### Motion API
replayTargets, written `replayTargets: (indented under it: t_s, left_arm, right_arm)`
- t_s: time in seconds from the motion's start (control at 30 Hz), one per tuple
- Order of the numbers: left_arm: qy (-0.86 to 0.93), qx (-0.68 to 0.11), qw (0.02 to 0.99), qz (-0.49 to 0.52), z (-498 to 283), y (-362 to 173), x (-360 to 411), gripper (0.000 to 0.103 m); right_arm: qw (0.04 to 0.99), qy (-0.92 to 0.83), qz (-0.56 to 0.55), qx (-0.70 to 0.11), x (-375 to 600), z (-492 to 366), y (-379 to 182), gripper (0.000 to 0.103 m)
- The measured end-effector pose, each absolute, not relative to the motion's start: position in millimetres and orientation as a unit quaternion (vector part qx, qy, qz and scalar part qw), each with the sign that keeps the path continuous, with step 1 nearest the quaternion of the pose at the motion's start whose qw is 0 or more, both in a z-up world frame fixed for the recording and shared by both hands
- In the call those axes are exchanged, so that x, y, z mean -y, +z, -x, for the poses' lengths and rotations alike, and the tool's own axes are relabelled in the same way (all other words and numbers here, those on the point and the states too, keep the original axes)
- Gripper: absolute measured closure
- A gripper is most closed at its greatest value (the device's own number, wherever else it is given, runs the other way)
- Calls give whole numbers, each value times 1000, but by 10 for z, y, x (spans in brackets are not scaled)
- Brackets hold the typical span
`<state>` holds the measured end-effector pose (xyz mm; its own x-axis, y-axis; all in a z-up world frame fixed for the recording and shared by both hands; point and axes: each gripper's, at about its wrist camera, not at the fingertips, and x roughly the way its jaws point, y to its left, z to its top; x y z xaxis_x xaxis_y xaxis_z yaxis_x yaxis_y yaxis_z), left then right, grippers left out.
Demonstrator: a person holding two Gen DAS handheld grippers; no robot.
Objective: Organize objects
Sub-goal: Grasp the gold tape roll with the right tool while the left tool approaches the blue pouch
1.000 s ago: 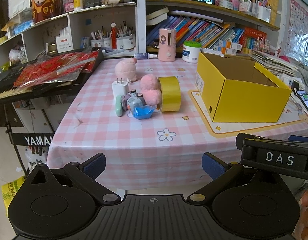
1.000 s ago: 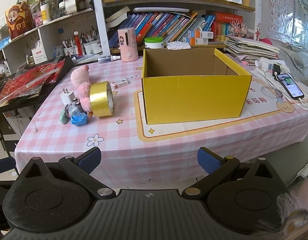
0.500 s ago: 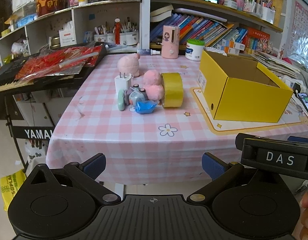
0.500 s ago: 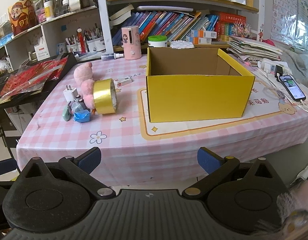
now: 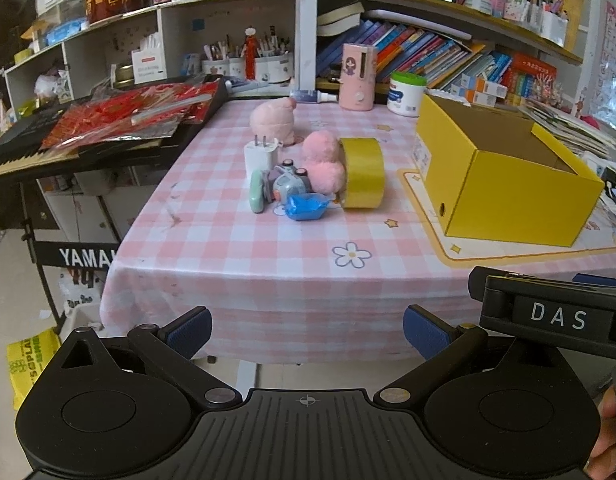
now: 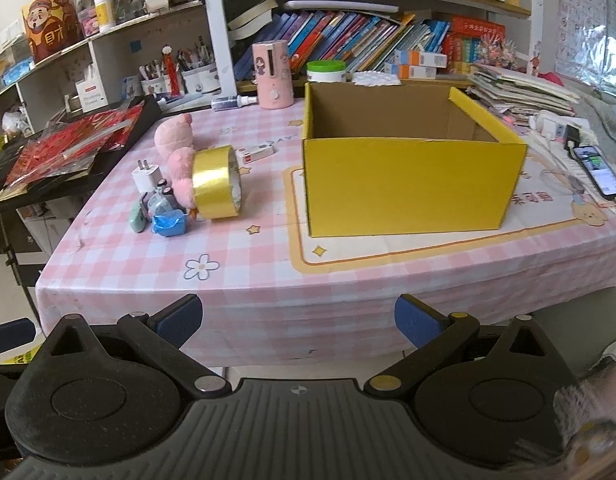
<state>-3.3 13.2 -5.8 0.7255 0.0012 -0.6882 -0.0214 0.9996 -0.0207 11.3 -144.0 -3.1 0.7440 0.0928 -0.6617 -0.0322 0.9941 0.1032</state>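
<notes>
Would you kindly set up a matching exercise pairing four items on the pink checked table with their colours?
Things:
1. tape roll
2. charger plug
3. plush toy
4. cardboard box

Colours:
A. white
B. yellow outside, brown inside
C. shiny gold
D. pink

Pairs: 1-C, 2-A, 3-D, 4-B

My left wrist view looks from off the near edge of the pink checked tablecloth (image 5: 236, 248), facing the shelves. My right wrist view sits similarly back, further right. Both share the open yellow cardboard box (image 5: 507, 184) (image 6: 407, 184) and gold tape roll (image 5: 363, 172) (image 6: 216, 183).
</notes>
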Motion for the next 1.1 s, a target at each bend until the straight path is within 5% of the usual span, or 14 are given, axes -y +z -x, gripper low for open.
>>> replayTargets:
  t_s: [1.1]
  left_arm:
    - [64,-370,924,68,-576,-213,-578,1]
  right_arm:
    - [931,105,20,-350,927,-960,-73,16]
